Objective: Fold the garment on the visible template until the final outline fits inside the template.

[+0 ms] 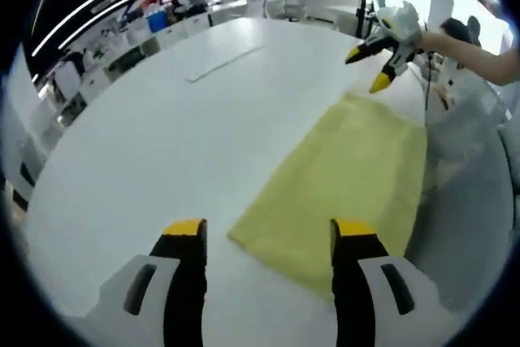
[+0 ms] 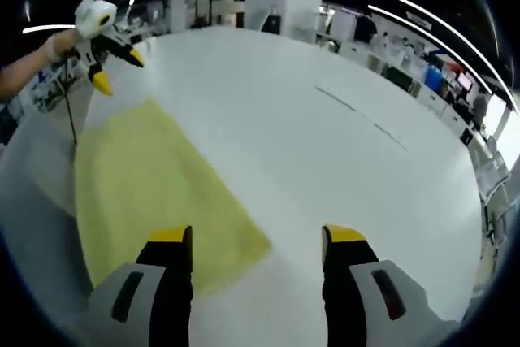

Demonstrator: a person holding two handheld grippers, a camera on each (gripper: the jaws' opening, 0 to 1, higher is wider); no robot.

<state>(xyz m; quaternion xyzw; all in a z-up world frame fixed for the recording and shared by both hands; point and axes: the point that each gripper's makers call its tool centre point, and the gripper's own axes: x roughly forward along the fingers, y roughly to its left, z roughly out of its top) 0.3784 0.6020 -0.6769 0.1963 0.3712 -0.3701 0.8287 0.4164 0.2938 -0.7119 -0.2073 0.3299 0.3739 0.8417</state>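
Got 1 pale yellow rectangular fabric garment lying flat and spread out near the edge of the big white smooth tabletop. Looks like 1 single flat layer at this point, though hard to say for sure, so probably early in the folding. Greyish, sheet-like strip along the garment's outer side, at the table edge; can't tell whether that counts as the template or where its outline runs.

Left gripper open, yellow-tipped jaws spread wide, hovering above 1 short end of the garment, gripping nothing. Right gripper the same at the opposite short end: jaws apart, empty, no contact with the fabric visible.

Tips for doing this step well, just my guess:
- Pick 2 corners on the same edge, 1 per gripper. Drop low and pinch only the top layer, right at the corners.
- Lift both together and level, so the edge stays straight instead of sagging in the middle.
- Carry the edge across in 1 smooth arc and lay it onto the opposite edge, corners matched.
- Don't drag, or the bottom layer may slide on that slick tabletop, maybe off the edge.
- Release only once flat, then check the outline and fold again if too big.
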